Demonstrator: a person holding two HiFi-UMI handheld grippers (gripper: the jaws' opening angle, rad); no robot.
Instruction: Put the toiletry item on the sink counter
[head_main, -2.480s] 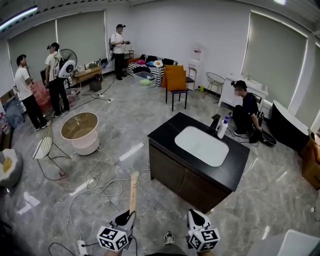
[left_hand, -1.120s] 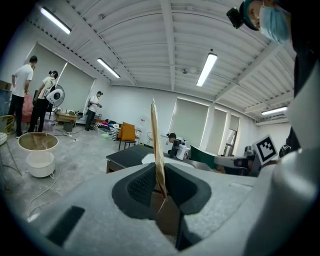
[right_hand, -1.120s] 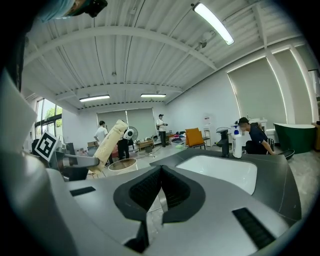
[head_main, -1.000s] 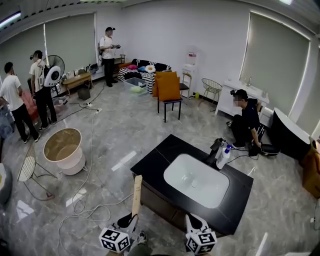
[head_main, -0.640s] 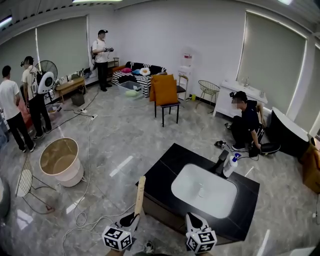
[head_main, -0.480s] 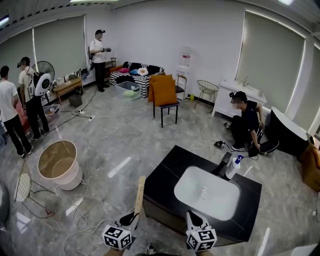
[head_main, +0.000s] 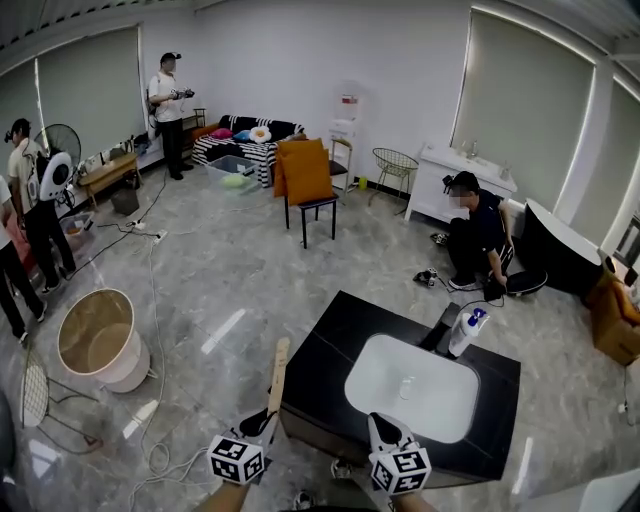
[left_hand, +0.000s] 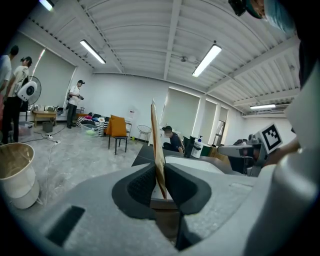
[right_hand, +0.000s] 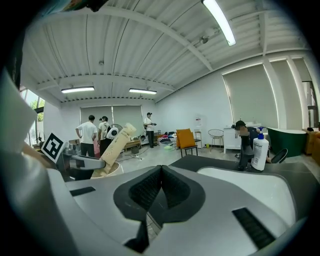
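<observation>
Jaws of left gripper clamped on lower end of toiletry tube; the ribbed black pads press its flat sides, and the tube shows edge-on between them

Tube: cream-beige, slim, smooth, held clear of any surface. Long axis runs up and forward from the jaws, slight tilt; free end points away from the person. In head view it rises from left gripper, its free end just left of the counter's near-left edge, not over the top

Floor left: round beige tub, loose white cables on grey marble-look tiles. Farther back, orange chair

Sink counter: glossy black top on a dark cabinet, white rounded-rectangle basin set in. White pump bottle with blue head upright at the far rim, beside a dark fitting

Right gripper: jaws together, nothing between; it sits at the counter's near edge

Person in dark clothes crouches on the floor beyond the counter
</observation>
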